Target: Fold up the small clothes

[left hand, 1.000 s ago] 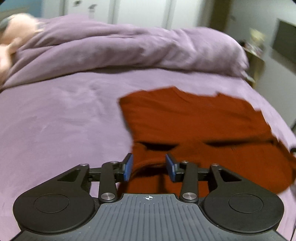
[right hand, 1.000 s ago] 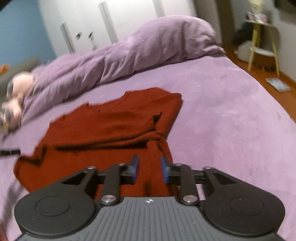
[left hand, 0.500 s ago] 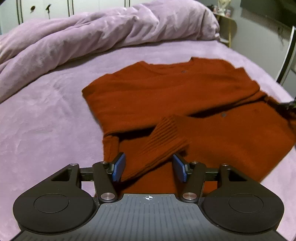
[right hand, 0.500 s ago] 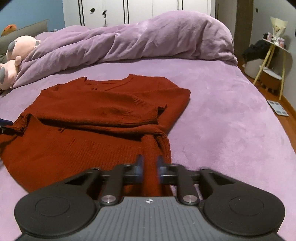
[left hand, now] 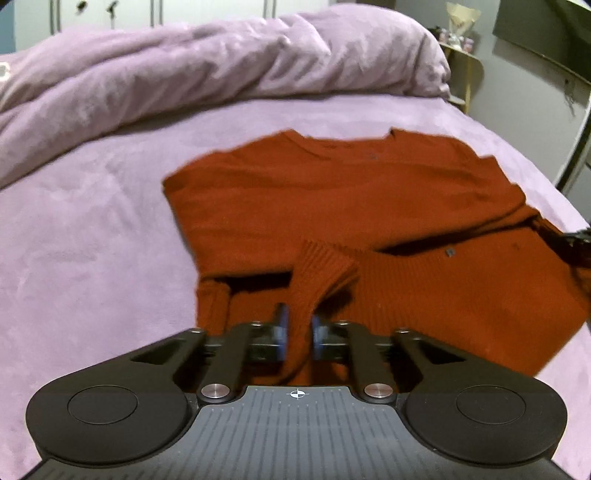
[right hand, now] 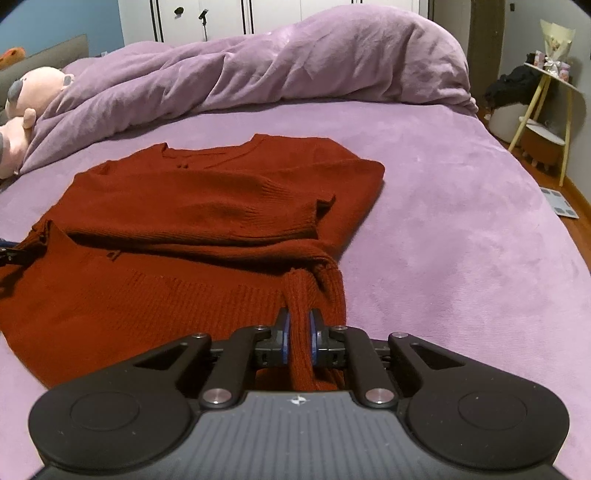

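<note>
The left gripper has its jaws clamped on a ribbed fold of the rust-red sweater; the right gripper pinches another ribbed fold the same way. The sweater lies partly folded on the purple bedsheet. Behind it sits a heaped purple duvet, a pink plush toy at the left, white wardrobe doors beyond, and a side table at the right.

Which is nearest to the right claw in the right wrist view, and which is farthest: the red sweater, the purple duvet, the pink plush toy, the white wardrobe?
1. Red sweater: pinched in the right claw.
2. Purple duvet: bunched across the bed, beyond the sweater.
3. Pink plush toy: far left, roughly level with the duvet; too close to rank.
4. White wardrobe: behind the bed.
</note>
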`<state>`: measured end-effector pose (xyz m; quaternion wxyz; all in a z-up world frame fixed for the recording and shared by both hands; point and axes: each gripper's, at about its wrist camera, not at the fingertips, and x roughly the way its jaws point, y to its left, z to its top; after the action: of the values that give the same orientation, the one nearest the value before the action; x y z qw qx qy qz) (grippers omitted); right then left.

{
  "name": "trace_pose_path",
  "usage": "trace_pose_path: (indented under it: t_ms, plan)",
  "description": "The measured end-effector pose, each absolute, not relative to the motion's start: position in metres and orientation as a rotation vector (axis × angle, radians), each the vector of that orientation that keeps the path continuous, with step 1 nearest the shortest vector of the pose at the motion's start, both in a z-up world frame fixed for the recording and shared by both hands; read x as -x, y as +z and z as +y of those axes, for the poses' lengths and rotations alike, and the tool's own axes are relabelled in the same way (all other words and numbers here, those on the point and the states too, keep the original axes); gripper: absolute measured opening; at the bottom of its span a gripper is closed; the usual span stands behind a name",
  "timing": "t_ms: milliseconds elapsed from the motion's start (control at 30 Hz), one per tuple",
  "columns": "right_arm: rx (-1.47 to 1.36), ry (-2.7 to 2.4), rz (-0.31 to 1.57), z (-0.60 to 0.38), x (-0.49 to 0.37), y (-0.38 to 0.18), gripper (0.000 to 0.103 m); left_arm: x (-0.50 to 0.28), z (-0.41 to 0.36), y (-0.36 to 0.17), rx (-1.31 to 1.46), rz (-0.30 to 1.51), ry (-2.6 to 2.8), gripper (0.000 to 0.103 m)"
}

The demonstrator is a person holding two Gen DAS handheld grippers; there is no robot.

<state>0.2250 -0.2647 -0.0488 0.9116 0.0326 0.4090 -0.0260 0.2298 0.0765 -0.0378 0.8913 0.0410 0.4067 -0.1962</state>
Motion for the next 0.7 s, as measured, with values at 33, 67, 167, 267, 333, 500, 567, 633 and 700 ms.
trace_pose_path:
  t_ms: [33, 67, 167, 267, 333, 500, 567, 633, 700]
  plan:
    - [-0.066, -0.045, 0.824, -0.263, -0.222, -0.044, 0.007, -0.228, 0.079, -0.032, -0.064, 0.836, -0.417, 0.009]
    - [-0.071, -0.034, 0.800, -0.261, -0.218, -0.037, 0.007, -0.226, 0.081, -0.024, -0.037, 0.822, -0.432, 0.009]
    - [-0.122, 0.009, 0.709, -0.261, -0.210, -0.009, 0.006, -0.225, 0.093, 0.009, 0.047, 0.755, -0.461, 0.009]
    - [-0.148, 0.020, 0.615, -0.262, -0.213, 0.019, 0.006, -0.239, 0.106, 0.039, 0.147, 0.687, -0.443, 0.009]
    - [-0.149, -0.012, 0.567, -0.265, -0.224, 0.031, 0.006, -0.253, 0.109, 0.048, 0.156, 0.640, -0.394, 0.009]
    - [-0.148, -0.117, 0.596, -0.282, -0.278, 0.014, 0.006, -0.304, 0.097, 0.018, 0.098, 0.707, -0.264, 0.009]
    - [-0.188, -0.129, 0.655, -0.290, -0.297, -0.008, 0.006, -0.315, 0.091, -0.007, 0.088, 0.763, -0.249, 0.010]
    - [-0.195, -0.142, 0.705, -0.293, -0.306, -0.028, 0.006, -0.318, 0.087, -0.026, 0.054, 0.794, -0.228, 0.016]
    - [-0.167, -0.148, 0.748, -0.292, -0.311, -0.041, 0.007, -0.315, 0.088, -0.039, 0.074, 0.808, -0.249, 0.029]
